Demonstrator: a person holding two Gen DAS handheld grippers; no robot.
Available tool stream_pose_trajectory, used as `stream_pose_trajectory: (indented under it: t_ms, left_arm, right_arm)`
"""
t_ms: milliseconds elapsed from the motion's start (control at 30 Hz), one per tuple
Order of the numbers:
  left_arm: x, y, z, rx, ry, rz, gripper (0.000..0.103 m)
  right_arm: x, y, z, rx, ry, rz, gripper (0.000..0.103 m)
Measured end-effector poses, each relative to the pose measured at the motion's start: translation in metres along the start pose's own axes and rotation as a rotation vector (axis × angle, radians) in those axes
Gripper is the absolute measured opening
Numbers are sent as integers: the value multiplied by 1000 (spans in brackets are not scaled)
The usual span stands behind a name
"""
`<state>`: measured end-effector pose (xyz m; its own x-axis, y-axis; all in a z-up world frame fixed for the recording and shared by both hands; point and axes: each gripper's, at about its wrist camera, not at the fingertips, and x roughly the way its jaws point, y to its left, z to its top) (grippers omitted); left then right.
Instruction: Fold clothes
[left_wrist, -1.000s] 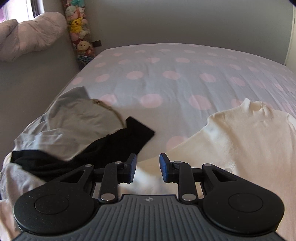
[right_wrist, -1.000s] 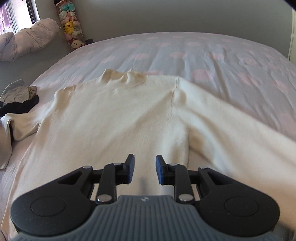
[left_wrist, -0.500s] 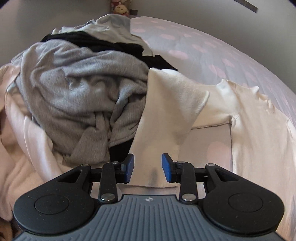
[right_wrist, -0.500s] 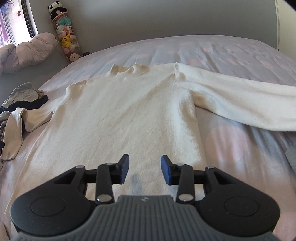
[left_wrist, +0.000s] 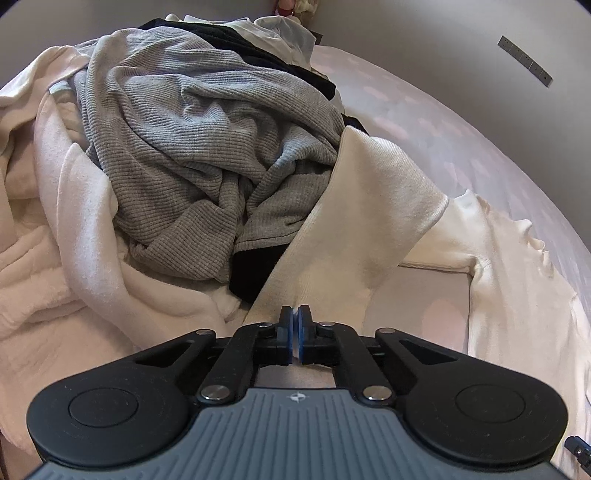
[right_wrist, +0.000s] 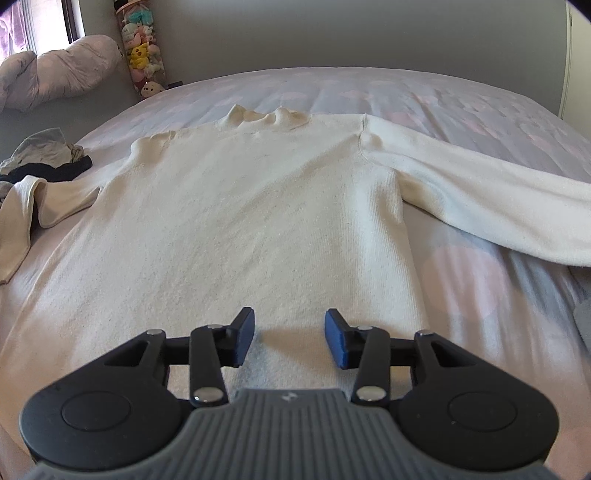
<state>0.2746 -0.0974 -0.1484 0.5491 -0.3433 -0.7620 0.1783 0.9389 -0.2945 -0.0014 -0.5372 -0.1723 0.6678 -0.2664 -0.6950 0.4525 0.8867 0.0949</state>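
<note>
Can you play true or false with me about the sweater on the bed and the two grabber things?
1. The left gripper is pinched shut on the cream sweater's sleeve. True.
2. The right gripper is squeezing the sweater's collar. False: it is open, over the lower body.
3. The cream sweater lies spread out on the spotted bed. True.
4. The grey ribbed top is neatly folded. False: it is crumpled in a pile.
</note>
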Motion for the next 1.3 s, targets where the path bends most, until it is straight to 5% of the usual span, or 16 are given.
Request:
stream_pose_trajectory:
  t_ms: [267, 500, 700, 933, 1300]
  left_arm:
    - [-19, -10, 1, 39, -52, -77, 0]
    - [-16, -8, 11, -13, -64, -170, 0]
    - [-22, 3, 36, -54, -48, -180, 0]
    - [-48, -1, 84, 24, -75, -116, 0]
    - [-117, -30, 165, 293, -225, 111, 0]
  right_arm:
    - [1, 4, 0, -34, 3, -45, 46]
    - [0, 5, 0, -38, -13, -54, 47]
    - [1, -6, 2, 18, -42, -50, 47]
    - [8, -15, 4, 75, -71, -14, 47]
    - [10, -32, 7, 185, -111, 43, 47]
